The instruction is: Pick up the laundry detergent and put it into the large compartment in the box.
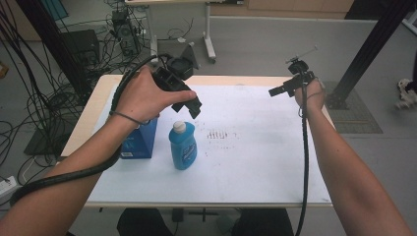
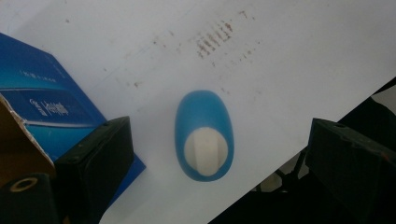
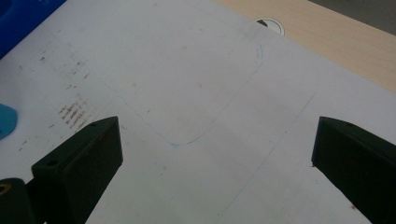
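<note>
Left gripper, held in the person's left hand, hangs above a blue bottle, its jaws spread wide with nothing between them; in the left gripper view the bottle sits squarely in the gap, seen from straight above as a smooth blue plastic oval with a white cap at its centre. That bottle stands upright and capped, so its contents cannot be seen. Just beside the bottle, on its left, stands a blue cardboard box, glossy with printed lettering, its torn brown flap showing in the left gripper view. Both rest on a white sheet that covers a pale wooden table; a patch of brown smudges marks the sheet just right of the bottle. Right gripper is held well to the right of the bottle, near the table's far edge, jaws likewise wide apart and unladen over bare sheet.
</note>
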The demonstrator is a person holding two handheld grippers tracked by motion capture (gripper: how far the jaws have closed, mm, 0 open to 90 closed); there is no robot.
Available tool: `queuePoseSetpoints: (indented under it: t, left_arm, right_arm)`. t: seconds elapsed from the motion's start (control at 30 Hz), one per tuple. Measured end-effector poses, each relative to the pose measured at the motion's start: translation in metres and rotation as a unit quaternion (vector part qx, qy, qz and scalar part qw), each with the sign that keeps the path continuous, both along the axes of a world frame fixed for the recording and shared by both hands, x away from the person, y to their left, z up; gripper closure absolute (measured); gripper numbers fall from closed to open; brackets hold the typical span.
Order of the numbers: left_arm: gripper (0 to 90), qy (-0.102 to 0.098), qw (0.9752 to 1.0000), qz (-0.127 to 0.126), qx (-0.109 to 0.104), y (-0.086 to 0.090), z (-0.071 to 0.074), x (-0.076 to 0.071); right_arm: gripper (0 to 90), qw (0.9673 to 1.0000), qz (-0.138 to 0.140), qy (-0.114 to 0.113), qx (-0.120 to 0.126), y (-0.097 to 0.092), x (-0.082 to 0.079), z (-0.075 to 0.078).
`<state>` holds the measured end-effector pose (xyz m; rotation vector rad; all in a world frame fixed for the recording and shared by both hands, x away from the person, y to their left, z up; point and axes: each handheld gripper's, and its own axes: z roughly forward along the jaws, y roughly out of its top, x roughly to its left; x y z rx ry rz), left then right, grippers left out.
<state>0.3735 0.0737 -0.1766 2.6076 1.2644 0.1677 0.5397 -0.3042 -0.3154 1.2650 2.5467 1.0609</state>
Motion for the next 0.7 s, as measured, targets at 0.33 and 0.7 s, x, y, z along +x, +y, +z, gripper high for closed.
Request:
queuePoseSetpoints:
  t: [0.33,0.7]
  left_arm:
    - [8.2,0.003,1.0,0.004,0.002,0.004,-0.014,0.0]
    - [8.5,0.012,0.9999,0.005,-0.005,0.008,-0.032,0.002]
  right_arm:
    - [1.8,1.0,-0.001,0.001,-0.003,0.0,0.0,0.0]
    - [1.8,1.0,-0.002,0.002,-0.002,-0.001,0.001,-0.002]
